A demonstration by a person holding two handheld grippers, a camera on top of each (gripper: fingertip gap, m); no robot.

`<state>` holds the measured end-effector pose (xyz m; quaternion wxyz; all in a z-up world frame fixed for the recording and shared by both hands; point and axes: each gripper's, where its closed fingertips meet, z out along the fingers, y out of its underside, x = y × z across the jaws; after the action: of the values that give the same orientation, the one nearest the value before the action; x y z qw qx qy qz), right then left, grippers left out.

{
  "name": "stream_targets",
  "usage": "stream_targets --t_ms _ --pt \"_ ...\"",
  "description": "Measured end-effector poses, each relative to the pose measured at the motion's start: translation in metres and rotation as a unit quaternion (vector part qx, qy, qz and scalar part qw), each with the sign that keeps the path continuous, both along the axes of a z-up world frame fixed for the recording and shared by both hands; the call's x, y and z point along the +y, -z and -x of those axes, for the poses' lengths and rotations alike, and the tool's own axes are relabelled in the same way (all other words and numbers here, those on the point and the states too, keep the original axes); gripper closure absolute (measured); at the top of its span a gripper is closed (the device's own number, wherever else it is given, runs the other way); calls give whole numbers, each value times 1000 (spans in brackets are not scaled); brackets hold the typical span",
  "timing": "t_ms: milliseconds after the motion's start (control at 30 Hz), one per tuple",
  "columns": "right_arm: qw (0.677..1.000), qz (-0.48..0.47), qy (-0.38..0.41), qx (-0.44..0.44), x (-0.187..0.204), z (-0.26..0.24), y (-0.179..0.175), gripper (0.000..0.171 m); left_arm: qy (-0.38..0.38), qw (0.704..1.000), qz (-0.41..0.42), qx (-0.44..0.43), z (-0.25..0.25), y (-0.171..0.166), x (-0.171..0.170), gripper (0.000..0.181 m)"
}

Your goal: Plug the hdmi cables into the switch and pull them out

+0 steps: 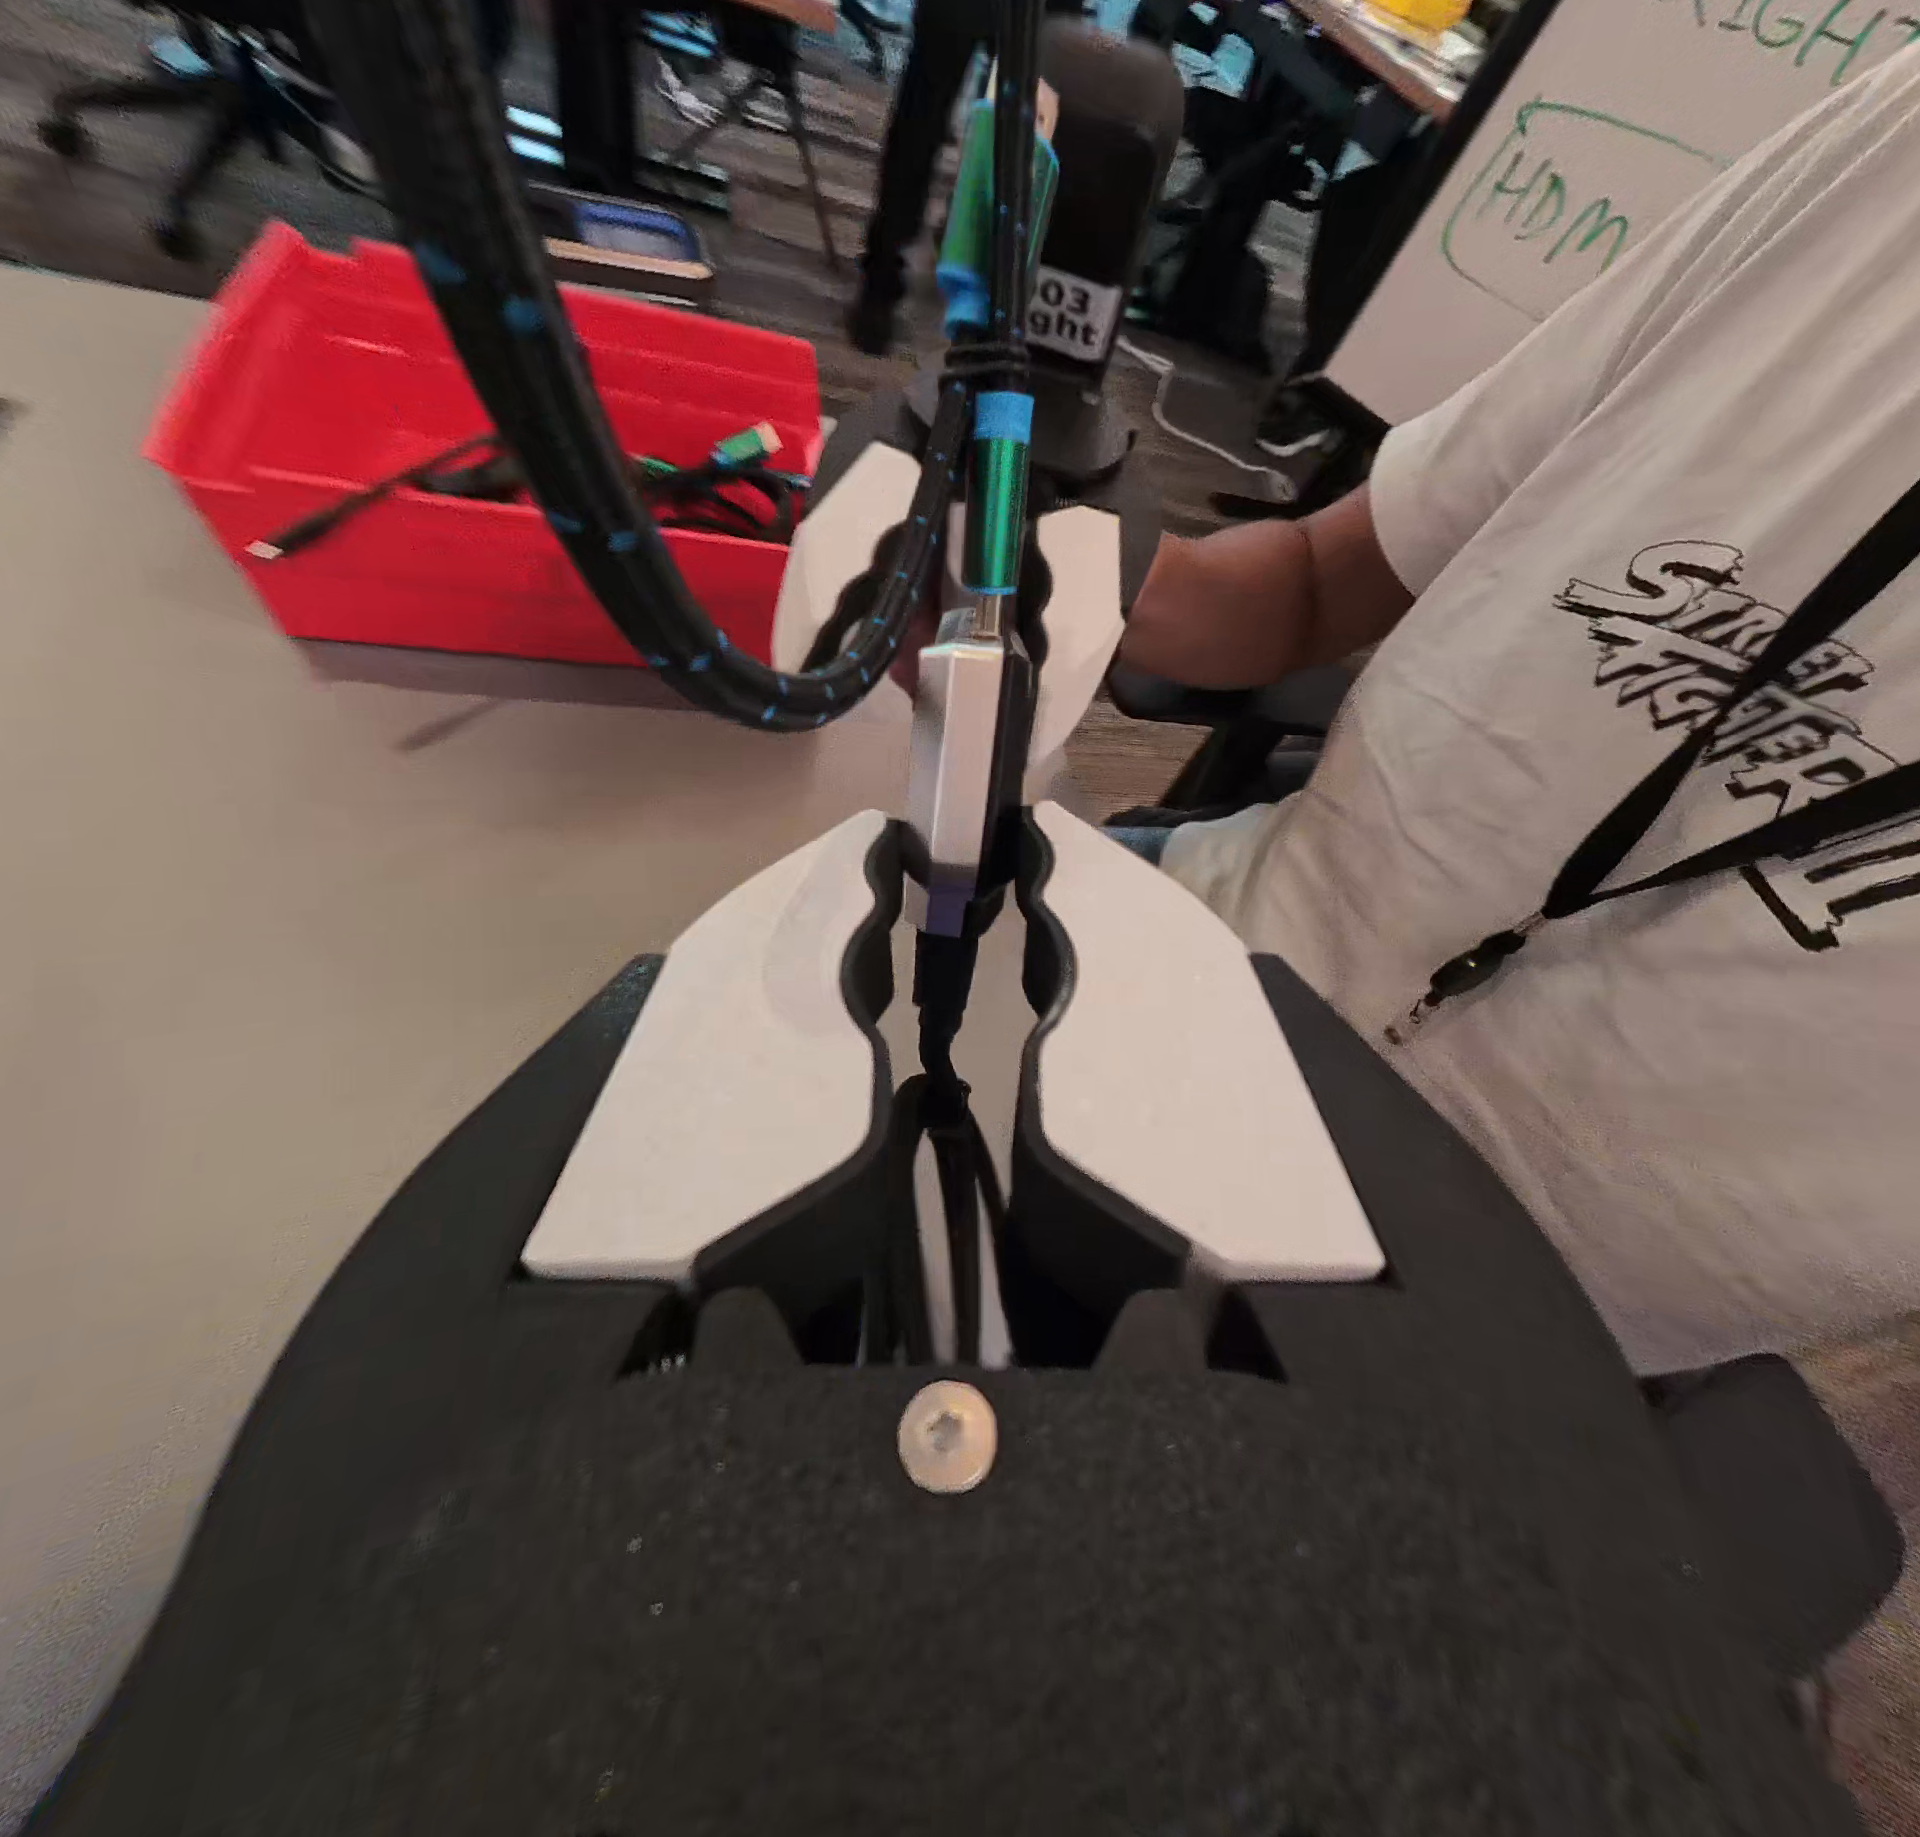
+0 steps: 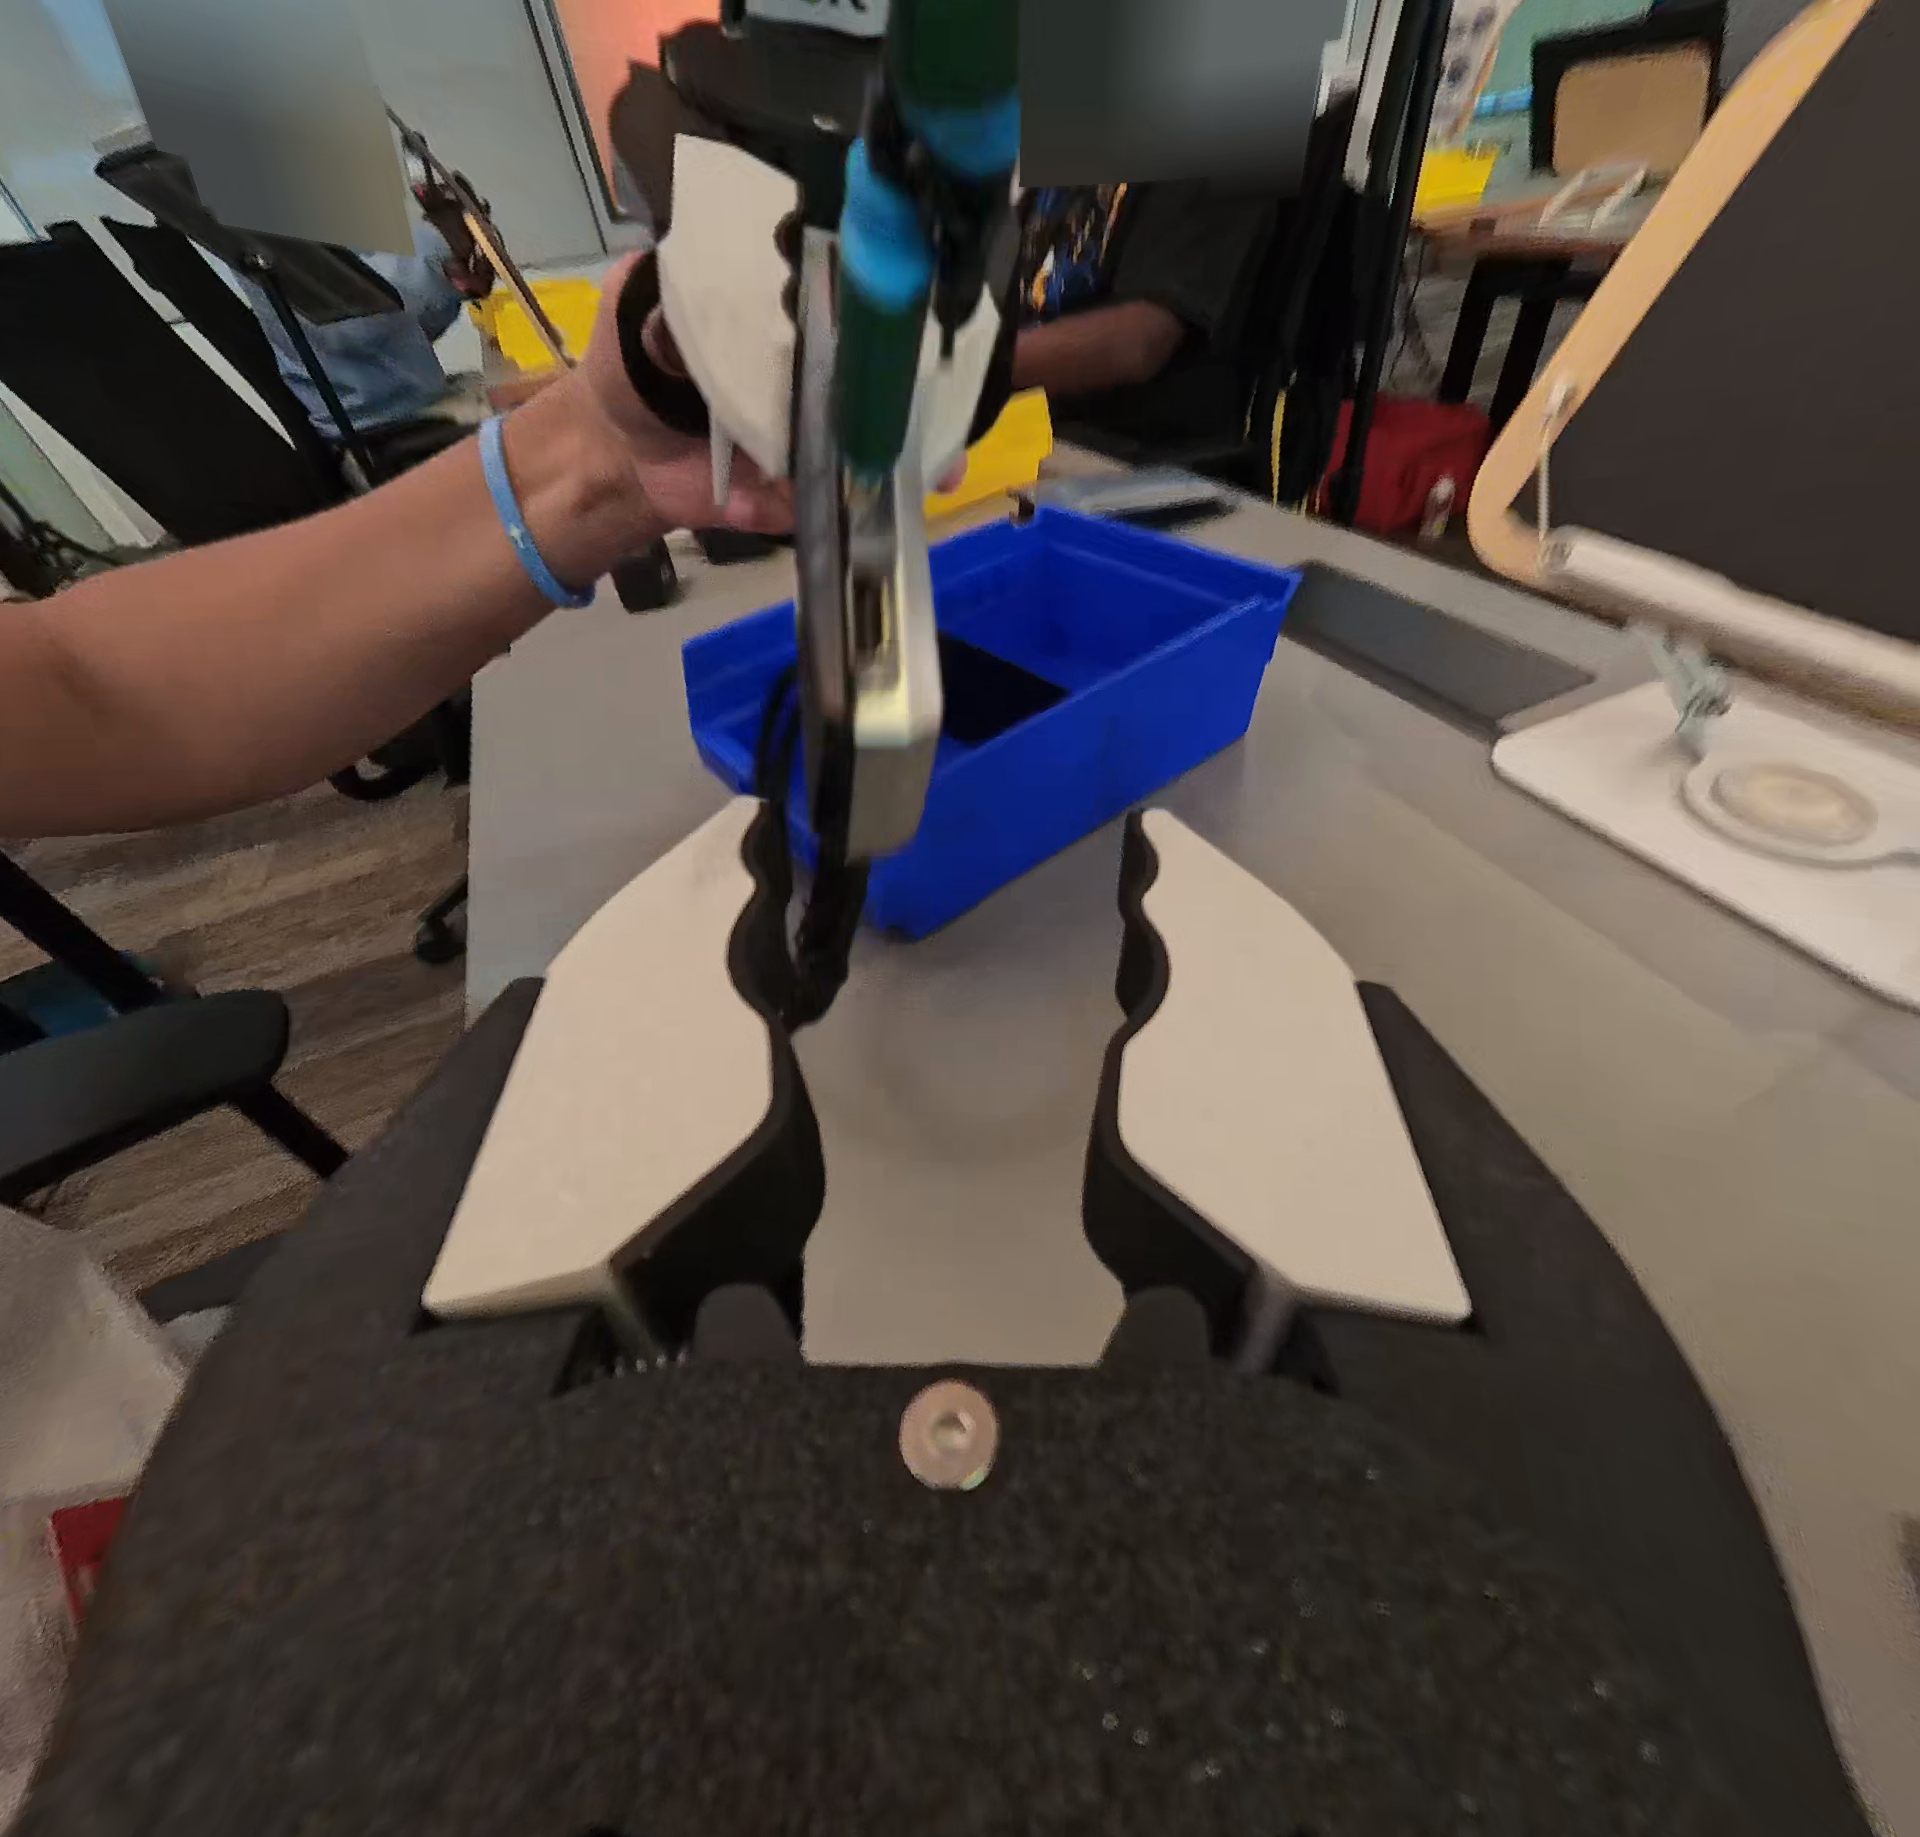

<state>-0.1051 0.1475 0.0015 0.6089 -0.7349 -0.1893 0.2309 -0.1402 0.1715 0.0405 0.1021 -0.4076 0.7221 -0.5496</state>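
Left gripper (image 1: 951, 831) is clamping the small, rigid silver switch (image 1: 954, 748) mid-air w/ green plug (image 1: 995, 504) seated, right gripper (image 2: 940, 894) is gaping wide; grab the stiff plug, not the floppy cable (image 1: 582, 499).

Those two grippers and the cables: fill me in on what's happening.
A person holds a gripper in each hand above a grey table. The left gripper is shut on a small silver switch, held up in the air. A green plug sits in the switch's far end, its braided cable looping away. The right gripper is open and holds nothing. A red bin of spare cables and a blue bin rest on the table.
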Motion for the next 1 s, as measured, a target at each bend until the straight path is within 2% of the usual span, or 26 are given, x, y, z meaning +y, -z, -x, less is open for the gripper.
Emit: stream_targets --t_ms 33,100,200,300,367,467,567,633,800,867,1000 --pt "1000 29 -3 -3 2 0 14 113 5 1000 8 10 -9 15 -6 161" --pt "996 83 -31 7 -3 4 35 145 2 1000 8 28 -26 39 -12 161" --pt "994 101 -13 41 -5 -8 49 149 -30 999 21 35 -45 50 -10 159" --pt "991 112 31 70 -1 -22 58 149 -110 993 -41 5 -63 58 0 153" --pt "986 121 52 100 3 -30 63 149 -159 983 -87 -32 -67 57 0 124" --pt "978 125 58 159 5 -38 64 149 -231 953 -191 -44 -65 73 3 117" --pt "972 125 56 192 5 -40 62 149 -276 910 -305 -46 -57 98 5 118" --pt "969 126 51 205 5 -38 60 149 -291 900 -321 -55 -56 105 1 121" --pt "965 132 30 224 4 -20 54 149 -302 904 -296 -62 -64 110 -2 124" --pt "968 130 32 212 4 -15 54 149 -290 907 -298 -59 -67 114 -6 135" --pt "971 141 15 192 -1 -12 57 149 -266 915 -298 -51 -63 117 -9 139"
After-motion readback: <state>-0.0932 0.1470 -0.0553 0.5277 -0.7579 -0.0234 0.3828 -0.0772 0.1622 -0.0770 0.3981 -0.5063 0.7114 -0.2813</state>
